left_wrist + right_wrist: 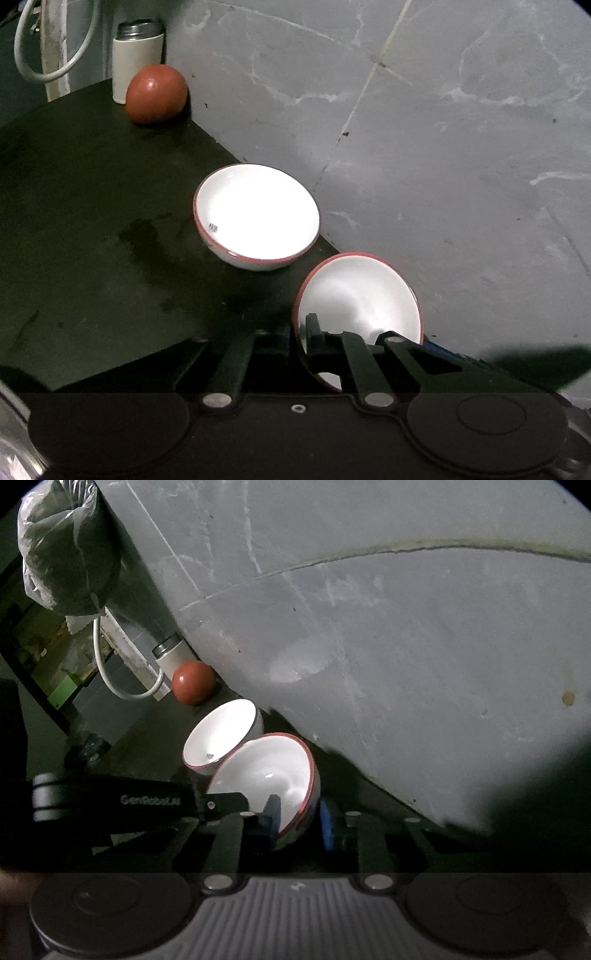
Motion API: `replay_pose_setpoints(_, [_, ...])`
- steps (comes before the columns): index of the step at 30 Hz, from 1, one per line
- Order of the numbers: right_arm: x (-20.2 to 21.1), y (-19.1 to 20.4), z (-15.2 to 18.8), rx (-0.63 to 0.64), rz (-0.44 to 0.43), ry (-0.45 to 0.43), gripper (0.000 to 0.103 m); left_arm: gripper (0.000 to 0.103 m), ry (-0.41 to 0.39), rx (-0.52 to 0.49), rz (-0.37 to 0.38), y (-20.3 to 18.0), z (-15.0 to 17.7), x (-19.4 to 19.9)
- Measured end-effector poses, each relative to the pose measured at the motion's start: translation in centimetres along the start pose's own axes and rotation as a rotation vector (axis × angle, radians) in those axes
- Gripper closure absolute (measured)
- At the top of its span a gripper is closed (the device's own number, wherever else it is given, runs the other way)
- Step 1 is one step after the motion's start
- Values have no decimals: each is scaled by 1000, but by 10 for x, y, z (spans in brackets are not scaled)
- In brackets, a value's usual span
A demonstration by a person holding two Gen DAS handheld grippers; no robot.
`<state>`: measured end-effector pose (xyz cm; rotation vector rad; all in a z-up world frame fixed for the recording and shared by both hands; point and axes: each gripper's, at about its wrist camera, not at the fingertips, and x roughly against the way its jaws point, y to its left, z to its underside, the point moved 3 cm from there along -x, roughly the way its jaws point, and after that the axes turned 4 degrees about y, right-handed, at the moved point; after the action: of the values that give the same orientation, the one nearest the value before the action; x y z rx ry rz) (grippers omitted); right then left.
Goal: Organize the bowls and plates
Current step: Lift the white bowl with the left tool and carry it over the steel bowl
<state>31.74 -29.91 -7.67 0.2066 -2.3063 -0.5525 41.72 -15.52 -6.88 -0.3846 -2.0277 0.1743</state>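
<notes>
Two white bowls with red rims. One bowl (256, 218) sits upright on the dark table (92, 221) by the wall; it also shows in the right wrist view (219, 738). The second bowl (358, 295) is tilted on its side and held off the table. My left gripper (301, 339) is shut on its rim. My right gripper (297, 821), with blue pads, is shut on the same bowl (266, 775) from the other side. The left gripper's body (147, 801) shows in the right wrist view.
An upside-down red-brown bowl (156, 93) and a white canister (136, 59) with a metal lid stand at the table's far corner. A grey marbled wall (443, 147) runs along the table's right edge. A white cable (55, 55) hangs at the left. A bagged object (66, 554) sits high left.
</notes>
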Motion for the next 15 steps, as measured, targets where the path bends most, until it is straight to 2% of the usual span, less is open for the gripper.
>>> replay_pose_setpoints(12, [47, 32, 0, 128, -38, 25, 85, 97, -70, 117, 60, 9, 32, 70])
replay_pose_setpoints(15, [63, 44, -1, 170, -55, 42, 85, 96, -102, 106, 60, 7, 39, 93])
